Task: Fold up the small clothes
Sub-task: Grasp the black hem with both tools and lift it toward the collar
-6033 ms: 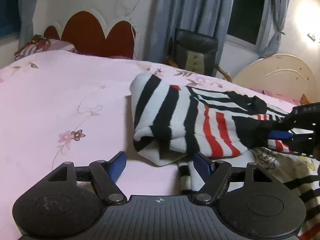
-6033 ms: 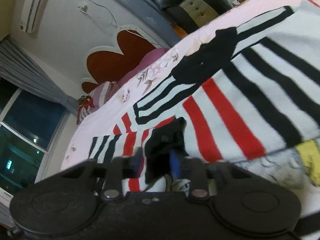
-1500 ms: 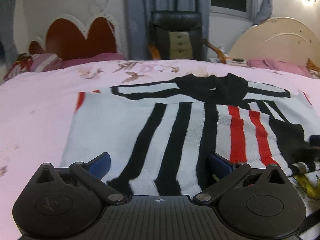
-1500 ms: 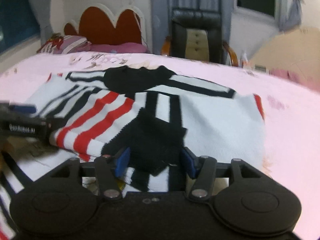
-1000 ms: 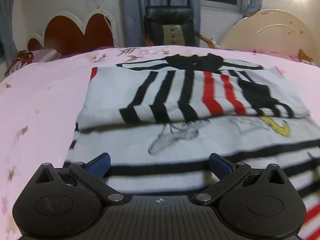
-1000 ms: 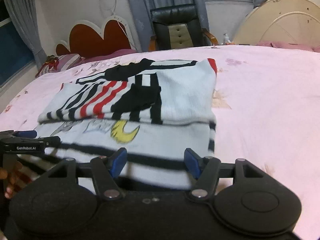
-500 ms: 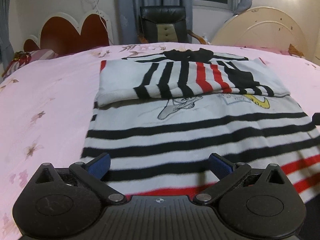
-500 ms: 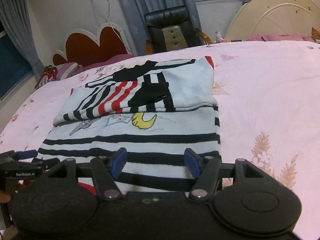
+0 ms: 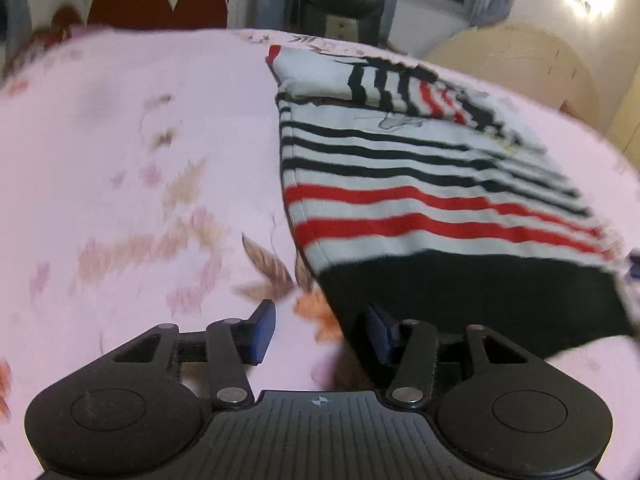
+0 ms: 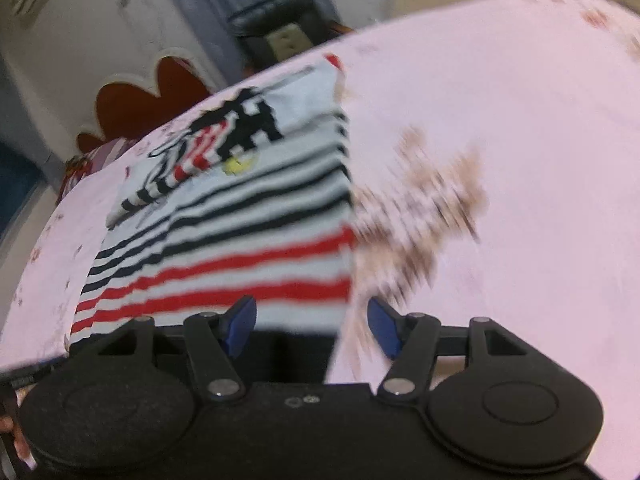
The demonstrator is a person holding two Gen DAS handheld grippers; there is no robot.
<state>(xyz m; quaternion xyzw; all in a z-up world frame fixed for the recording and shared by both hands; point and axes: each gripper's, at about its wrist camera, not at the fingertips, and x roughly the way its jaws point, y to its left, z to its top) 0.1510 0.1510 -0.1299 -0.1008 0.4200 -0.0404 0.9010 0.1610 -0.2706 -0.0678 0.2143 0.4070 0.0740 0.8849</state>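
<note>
— Where is the sweater [image 9: 420,184] now?

— It lies flat on the bed [image 9: 132,152], on the pink flowered sheet. The top part is folded down over the body, and the black hem is the nearest edge to both cameras.

— And the left tongs [image 9: 318,330]?

— They stand wide and hold nothing. They are low at the left corner of the black hem; the right blue pad is just beside the cloth edge.

— The right tongs [image 10: 312,326]?

— Also wide, nothing between the pads. They are over the right corner of the hem; the cloth edge passes between the two pads. Both views are blurred.

— What is behind the bed?

— A red headboard [image 9: 160,0] and a black chair [image 9: 340,4].
</note>
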